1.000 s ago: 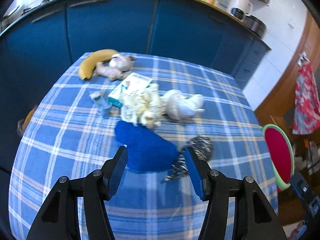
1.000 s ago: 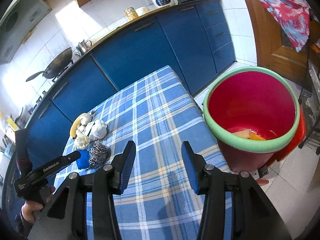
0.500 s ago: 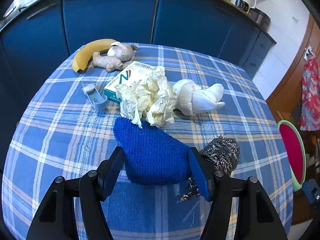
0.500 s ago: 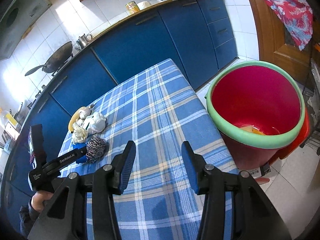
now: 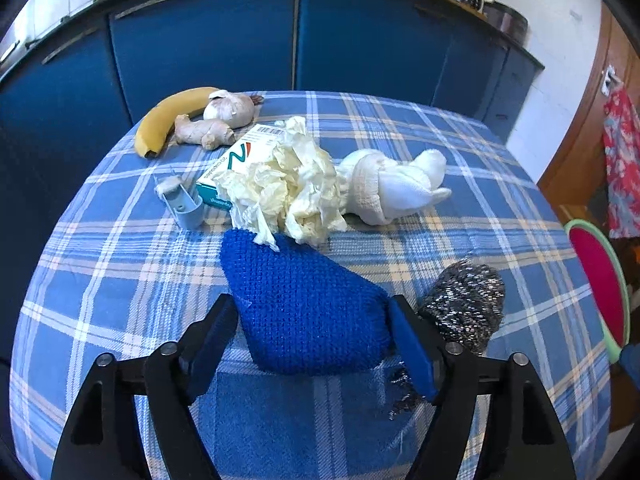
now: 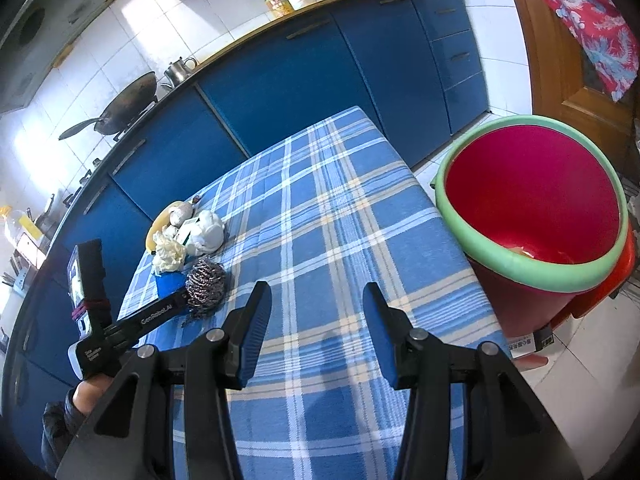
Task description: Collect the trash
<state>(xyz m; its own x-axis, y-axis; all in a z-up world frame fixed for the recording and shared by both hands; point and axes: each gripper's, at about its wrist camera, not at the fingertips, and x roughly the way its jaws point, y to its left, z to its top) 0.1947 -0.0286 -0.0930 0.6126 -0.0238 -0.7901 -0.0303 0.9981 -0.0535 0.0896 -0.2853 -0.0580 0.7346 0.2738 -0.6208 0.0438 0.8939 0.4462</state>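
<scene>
A blue knitted cloth [image 5: 296, 292] lies on the checked tablecloth [image 5: 120, 280]. My left gripper [image 5: 312, 308] straddles its near end and its jaws are opening, one pad beside each edge of the cloth. A steel wool scourer [image 5: 464, 304] sits just right of the right finger. Behind the cloth lie crumpled pale paper [image 5: 288, 192], a small carton [image 5: 236, 160] and a rolled white sock [image 5: 392, 188]. My right gripper [image 6: 316, 300] hovers open over bare tablecloth [image 6: 320, 208], nothing between its fingers. The red bin [image 6: 520, 276] with a green rim stands right of the table.
A banana [image 5: 168, 118], ginger [image 5: 204, 132], garlic [image 5: 230, 106] and a grey plastic piece [image 5: 184, 204] lie at the far left of the table. Blue cabinets [image 5: 240, 40] run behind it. The bin [image 5: 596, 276] holds some scraps at its bottom.
My left gripper has dropped closer to the blue cloth and its jaws have spread wider, now flanking the cloth. The right gripper has stayed about where it was.
</scene>
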